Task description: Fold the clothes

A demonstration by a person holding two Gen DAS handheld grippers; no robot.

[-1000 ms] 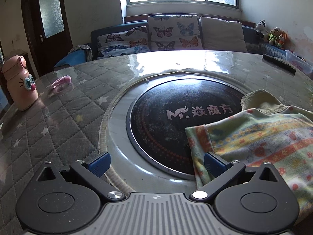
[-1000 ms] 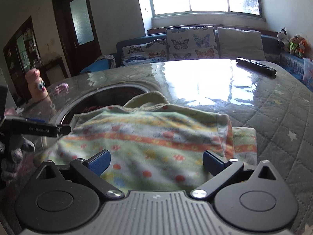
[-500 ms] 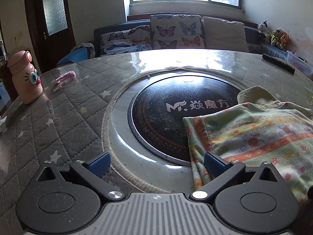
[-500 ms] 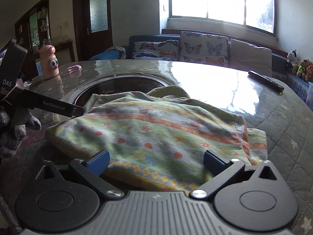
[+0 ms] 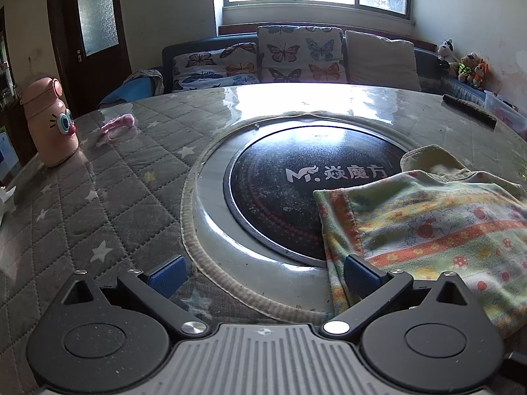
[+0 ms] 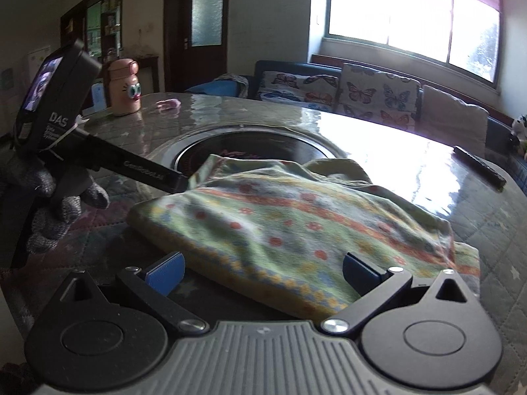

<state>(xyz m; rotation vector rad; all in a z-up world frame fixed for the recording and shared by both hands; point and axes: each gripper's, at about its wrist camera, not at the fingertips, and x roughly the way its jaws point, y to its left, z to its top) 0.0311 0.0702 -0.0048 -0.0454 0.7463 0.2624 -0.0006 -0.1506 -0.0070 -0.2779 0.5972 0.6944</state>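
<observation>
A folded garment (image 5: 428, 223) in green, yellow and orange floral stripes lies on the table, partly over the black round hob (image 5: 296, 191). It also shows in the right wrist view (image 6: 296, 230). My left gripper (image 5: 263, 275) is open and empty, its right finger beside the garment's left edge. My right gripper (image 6: 263, 271) is open and empty, just in front of the garment's near edge. The left gripper's body (image 6: 98, 158), held by a gloved hand, shows in the right wrist view beside the garment's left corner.
A pink cartoon bottle (image 5: 49, 125) and a small pink object (image 5: 118, 121) stand at the far left of the quilted table cover (image 5: 98, 197). A black remote (image 5: 469, 110) lies at the far right. A sofa with butterfly cushions (image 5: 296, 56) is behind the table.
Both grippers have drawn back and risen a little from the garment. The right wrist view has swung left, so the left gripper and gloved hand show more. The garment lies still.
</observation>
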